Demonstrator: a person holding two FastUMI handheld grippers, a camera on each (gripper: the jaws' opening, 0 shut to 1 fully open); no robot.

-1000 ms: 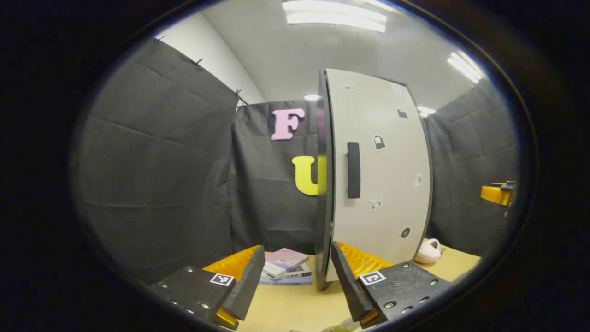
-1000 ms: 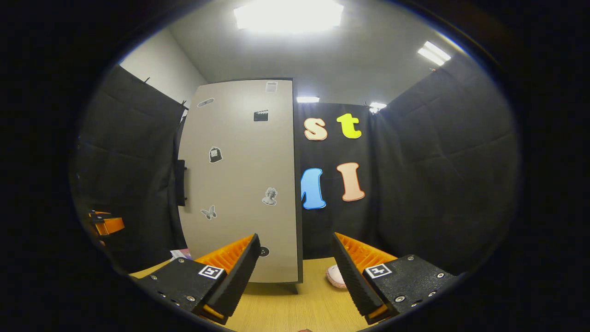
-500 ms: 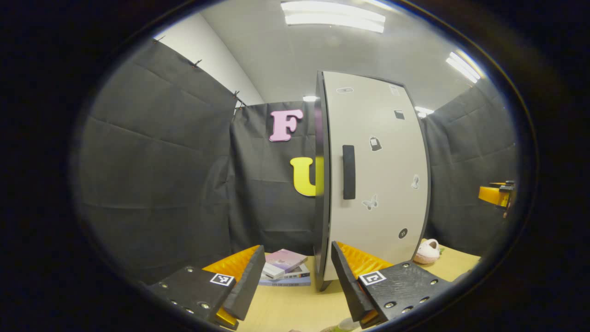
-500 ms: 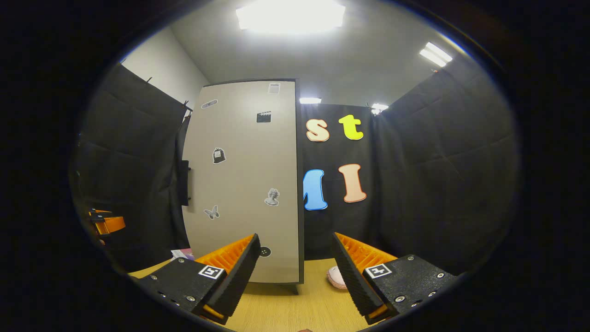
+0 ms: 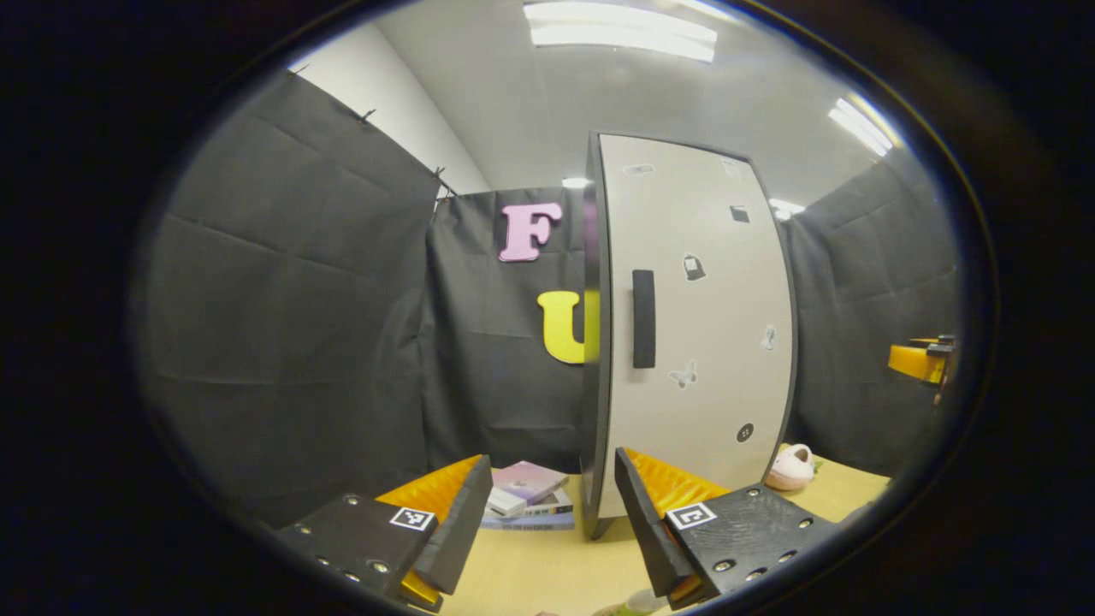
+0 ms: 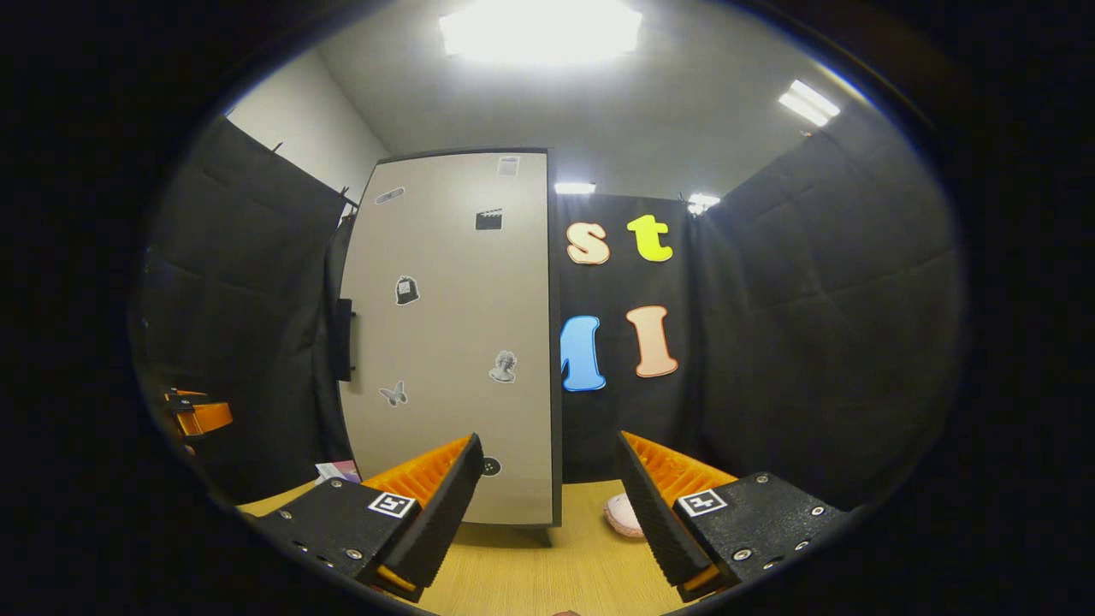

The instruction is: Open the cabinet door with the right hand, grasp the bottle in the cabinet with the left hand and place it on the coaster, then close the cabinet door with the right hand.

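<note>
A tall cabinet (image 5: 693, 325) with a pale door and stickers stands on the wooden table (image 5: 547, 573), its door closed. A dark vertical handle (image 5: 643, 318) sits near the door's left edge; in the right gripper view the cabinet (image 6: 453, 342) shows the handle (image 6: 343, 339) edge-on at its left side. My left gripper (image 5: 552, 522) is open, low in front of the cabinet's left corner, with nothing between its fingers. My right gripper (image 6: 547, 505) is open too, facing the door's lower right corner from a distance. The cabinet's inside is hidden.
A stack of books (image 5: 526, 496) lies on the table left of the cabinet. A small pink plush thing (image 5: 791, 466) sits right of the cabinet, also seen in the right gripper view (image 6: 618, 513). The other gripper shows at the far edges (image 5: 920, 359) (image 6: 197, 415).
The left gripper view has drifted slightly, so the cabinet sits a little further left in it. The right gripper view has barely shifted. Both grippers stay open.
</note>
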